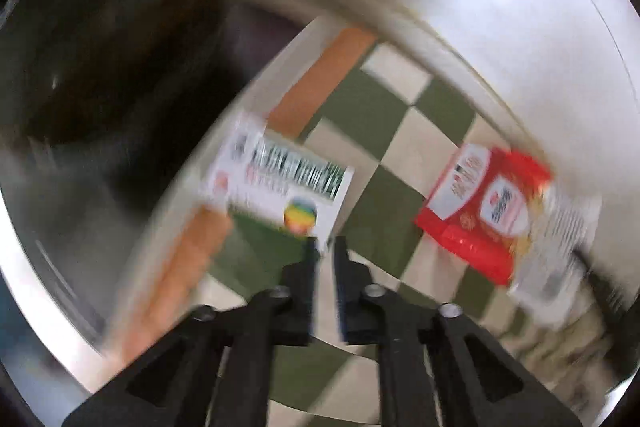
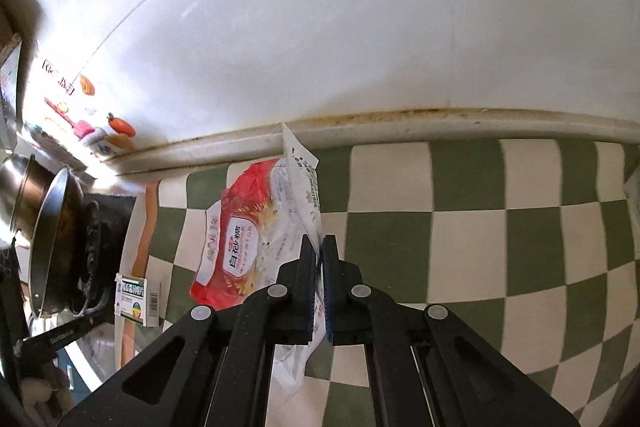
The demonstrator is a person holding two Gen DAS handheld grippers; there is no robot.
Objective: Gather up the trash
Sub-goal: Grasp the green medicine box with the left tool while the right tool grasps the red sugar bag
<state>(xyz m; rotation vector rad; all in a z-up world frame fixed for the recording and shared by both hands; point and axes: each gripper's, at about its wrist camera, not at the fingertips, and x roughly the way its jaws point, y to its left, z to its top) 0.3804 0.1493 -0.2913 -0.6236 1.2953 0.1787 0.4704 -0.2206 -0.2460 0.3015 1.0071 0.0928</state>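
Note:
My left gripper is shut on the corner of a white medicine box with green print and a round coloured logo; the view is motion-blurred. A red and clear sugar bag hangs to its right. In the right wrist view my right gripper is shut on the clear edge of that red sugar bag, which hangs over the green-and-cream chequered counter. The medicine box also shows there, low at the left.
A white tiled wall with fruit magnets or stickers rises behind the counter. A steel wok and pots sit on a black stove at the left. An orange stripe borders the chequered cover.

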